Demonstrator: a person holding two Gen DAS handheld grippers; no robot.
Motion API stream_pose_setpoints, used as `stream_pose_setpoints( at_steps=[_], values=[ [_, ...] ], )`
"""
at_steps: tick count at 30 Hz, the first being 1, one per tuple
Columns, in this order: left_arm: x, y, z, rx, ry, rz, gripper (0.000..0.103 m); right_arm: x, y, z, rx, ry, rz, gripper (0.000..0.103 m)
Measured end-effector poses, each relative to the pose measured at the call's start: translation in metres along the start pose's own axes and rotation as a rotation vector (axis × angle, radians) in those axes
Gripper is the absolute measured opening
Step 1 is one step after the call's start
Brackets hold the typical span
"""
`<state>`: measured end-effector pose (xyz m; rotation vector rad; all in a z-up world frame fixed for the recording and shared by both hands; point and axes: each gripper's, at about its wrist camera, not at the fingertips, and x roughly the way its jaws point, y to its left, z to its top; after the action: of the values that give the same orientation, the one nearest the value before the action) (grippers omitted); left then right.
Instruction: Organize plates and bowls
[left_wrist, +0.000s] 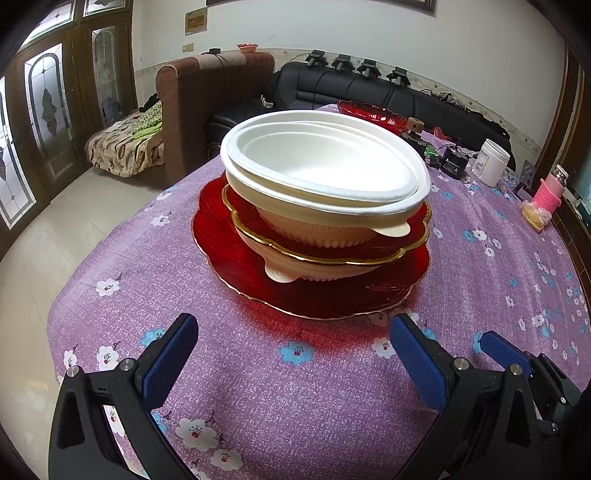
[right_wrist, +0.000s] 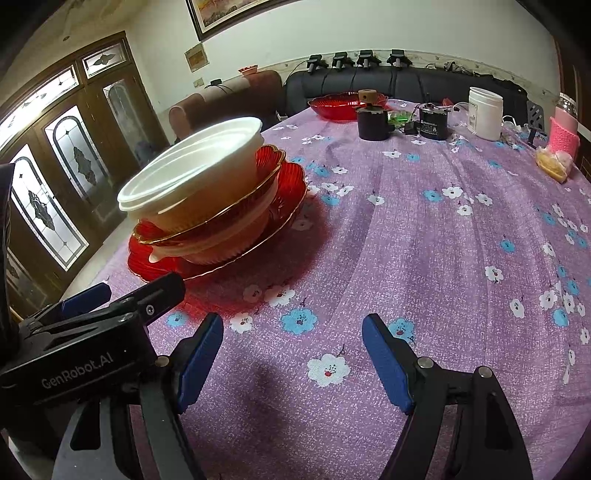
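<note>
A stack stands on the purple flowered tablecloth (left_wrist: 258, 406): a large red plate (left_wrist: 229, 240) at the bottom, a cream bowl (left_wrist: 288, 271), a red gold-rimmed plate (left_wrist: 417, 229), then nested white bowls (left_wrist: 317, 162) on top. The stack also shows in the right wrist view (right_wrist: 192, 173), at the left. My left gripper (left_wrist: 293, 336) is open and empty, just in front of the stack. My right gripper (right_wrist: 293, 332) is open and empty, to the right of the stack. The left gripper's body (right_wrist: 92, 332) shows beside it.
Another red dish (right_wrist: 340, 105) sits at the far end of the table, with a black container (right_wrist: 373, 123), a black box (right_wrist: 432, 125), a white jar (right_wrist: 484, 110) and a pink-sleeved bottle (right_wrist: 563, 129). Sofas stand behind. The table edge falls off left.
</note>
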<state>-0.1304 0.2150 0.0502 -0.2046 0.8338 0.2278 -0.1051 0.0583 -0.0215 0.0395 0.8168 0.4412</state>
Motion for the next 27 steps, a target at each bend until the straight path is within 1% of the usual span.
stream_pose_setpoints(
  at_steps=[27],
  values=[
    [0.0014,-0.0020,-0.0041,0.010,0.008,-0.007,0.103,0.0006,0.0020,-0.0019,-0.013,0.005,0.001,0.082]
  ],
)
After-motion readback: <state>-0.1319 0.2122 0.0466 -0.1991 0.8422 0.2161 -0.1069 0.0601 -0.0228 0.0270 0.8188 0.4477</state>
